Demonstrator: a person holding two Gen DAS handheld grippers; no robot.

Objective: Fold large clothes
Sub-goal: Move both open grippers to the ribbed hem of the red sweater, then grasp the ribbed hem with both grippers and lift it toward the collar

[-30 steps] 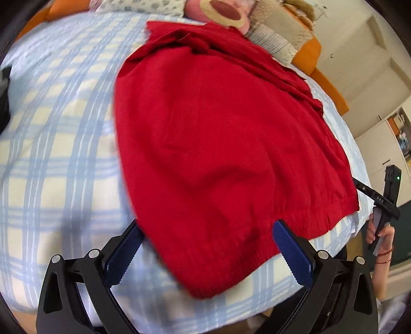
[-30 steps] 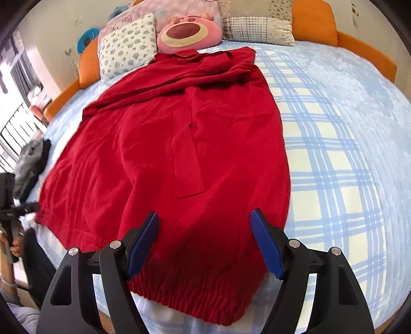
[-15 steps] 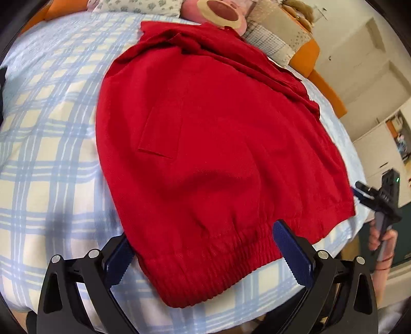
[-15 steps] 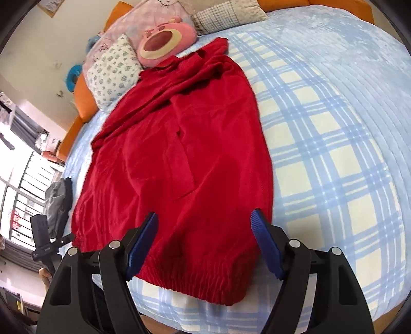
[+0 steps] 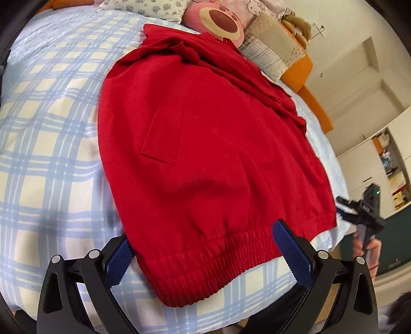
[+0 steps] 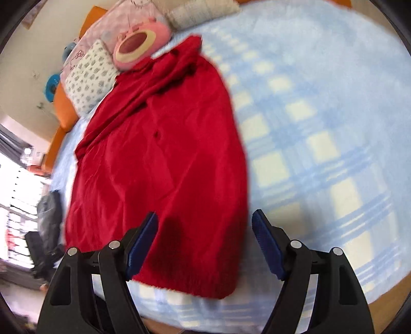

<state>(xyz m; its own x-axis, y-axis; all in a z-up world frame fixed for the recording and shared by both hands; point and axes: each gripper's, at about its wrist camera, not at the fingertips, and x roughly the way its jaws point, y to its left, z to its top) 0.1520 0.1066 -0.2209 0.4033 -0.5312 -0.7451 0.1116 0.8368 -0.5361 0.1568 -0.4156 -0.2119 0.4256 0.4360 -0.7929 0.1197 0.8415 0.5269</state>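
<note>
A large red knit garment [image 5: 205, 144] lies spread on a blue-and-cream plaid bed [image 5: 51, 144], its ribbed hem [image 5: 218, 254] toward me and its collar up by the pillows. My left gripper [image 5: 203, 246] is open above the hem's left corner, nothing between its blue pads. In the right wrist view, which is blurred, the same red garment [image 6: 164, 164] stretches away, and my right gripper [image 6: 204, 236] hangs open over the hem's right corner [image 6: 221, 287]. The right gripper also shows in the left wrist view [image 5: 359, 213], held by a hand at the bed's right edge.
A pink plush bear face [image 5: 221, 23] and several pillows [image 5: 272, 48] line the orange headboard [image 5: 303, 74]. White cabinets [image 5: 380, 159] stand to the right of the bed. A dark garment [image 6: 48, 208] lies at the bed's left edge near a bright window.
Both views have rolled and shifted over the hem. The left gripper now frames the hem's left corner more fully; the right view has tilted, with the garment leaning left and motion blur.
</note>
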